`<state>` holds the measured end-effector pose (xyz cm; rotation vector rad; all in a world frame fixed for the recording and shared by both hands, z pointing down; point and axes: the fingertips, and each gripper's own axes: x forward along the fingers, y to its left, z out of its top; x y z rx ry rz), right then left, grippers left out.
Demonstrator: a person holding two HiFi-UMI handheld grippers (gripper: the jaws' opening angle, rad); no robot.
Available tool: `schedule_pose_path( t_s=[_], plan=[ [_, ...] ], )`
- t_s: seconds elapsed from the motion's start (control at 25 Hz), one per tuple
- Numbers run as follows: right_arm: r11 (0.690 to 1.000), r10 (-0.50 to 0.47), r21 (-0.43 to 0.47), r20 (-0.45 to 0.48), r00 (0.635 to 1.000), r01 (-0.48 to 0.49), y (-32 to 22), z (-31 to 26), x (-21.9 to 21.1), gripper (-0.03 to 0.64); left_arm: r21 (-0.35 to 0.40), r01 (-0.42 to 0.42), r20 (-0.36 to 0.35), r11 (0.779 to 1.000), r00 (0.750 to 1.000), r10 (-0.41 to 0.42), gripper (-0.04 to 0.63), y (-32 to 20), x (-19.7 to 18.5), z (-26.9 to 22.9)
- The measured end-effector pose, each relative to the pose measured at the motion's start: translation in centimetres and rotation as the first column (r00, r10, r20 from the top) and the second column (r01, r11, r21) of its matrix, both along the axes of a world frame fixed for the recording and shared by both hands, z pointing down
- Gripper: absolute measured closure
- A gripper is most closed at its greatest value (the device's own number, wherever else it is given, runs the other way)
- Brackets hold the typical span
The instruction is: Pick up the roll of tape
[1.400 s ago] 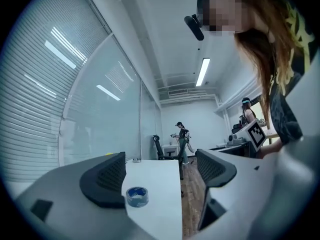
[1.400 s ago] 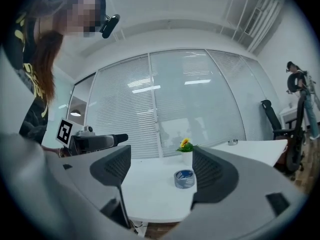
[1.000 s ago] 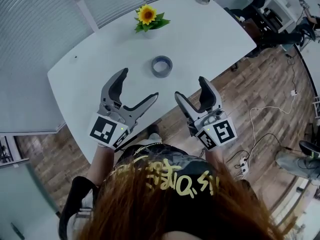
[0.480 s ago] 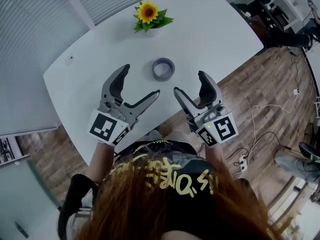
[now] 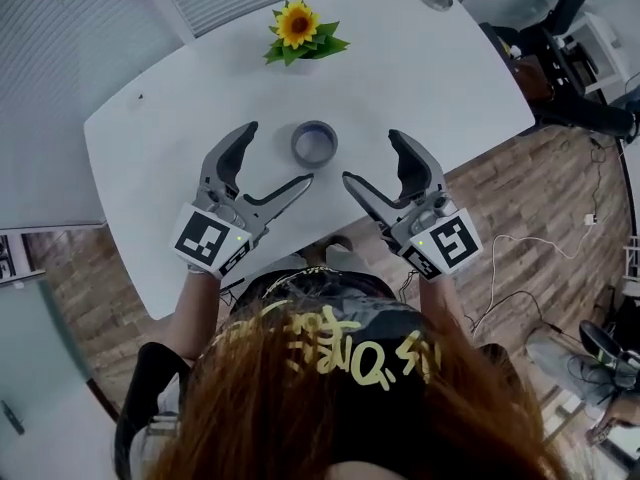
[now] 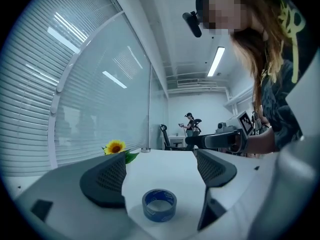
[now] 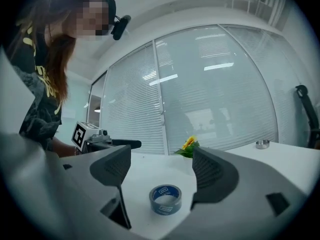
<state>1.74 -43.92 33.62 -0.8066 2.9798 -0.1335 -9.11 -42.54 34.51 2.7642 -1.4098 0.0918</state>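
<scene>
No legible words or numbers found.
- Square marker [image 5: 212,247] on the left claw's [image 5: 277,155] cube: black-and-white pattern, no characters.
- Second marker [image 5: 449,245] on the right claw's [image 5: 372,158] cube: same kind.
- Yellow lettering [image 5: 330,353] on the person's dark shirt [image 5: 300,298]: scrawled, unreadable.
- Roll of tape [image 7: 165,200]: small white labels [image 7: 163,190], print too small to read.

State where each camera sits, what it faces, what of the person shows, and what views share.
Head view: on the person's head, looking down at the table; hair, forearms, open left tongs and right tongs show.
Left gripper view: on the left tongs, facing the roll of tape; the person's torso and right tongs show.
Right gripper view: on the right tongs, facing it from the other side; left tongs show.
Shared: roll of tape and sunflower.
</scene>
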Motion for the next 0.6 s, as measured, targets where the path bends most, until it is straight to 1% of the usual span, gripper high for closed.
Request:
schedule_pose_path(
  t_s=[0.12, 0.2, 0.32, 0.48, 0.6],
  plan=[
    [0.995, -0.099, 0.023, -0.064, 0.993, 0.1, -0.3, 1.4, -0.8, 0.25, -0.007, 0.013, 0.007, 1.0, 1.0, -0.013, 0.156, -0.6, 0.2, 0.8],
    [0.985, -0.165, 0.022, -0.119, 0.979, 0.169, -0.2, 3.1, -1.5, 0.251, -0.04, 0.03, 0.022, 0.999, 0.999, -0.03, 0.156, -0.6, 0.1, 1.8],
    [0.969, -0.244, -0.005, -0.185, 0.952, 0.247, -0.3, 5.4, -2.5, 0.25, -0.095, 0.05, 0.044, 0.994, 0.998, -0.046, 0.156, -0.5, -0.1, 3.2],
    [0.951, -0.305, -0.042, -0.273, 0.912, 0.305, -1.0, 9.1, -3.3, 0.25, -0.131, 0.049, 0.046, 0.99, 0.998, -0.044, 0.156, -0.9, -0.5, 5.5],
    [0.938, -0.343, -0.059, -0.308, 0.888, 0.342, -1.7, 11.7, -3.8, 0.25, -0.173, 0.037, 0.089, 0.984, 0.996, -0.022, 0.156, -1.3, -0.6, 7.8]
  ],
)
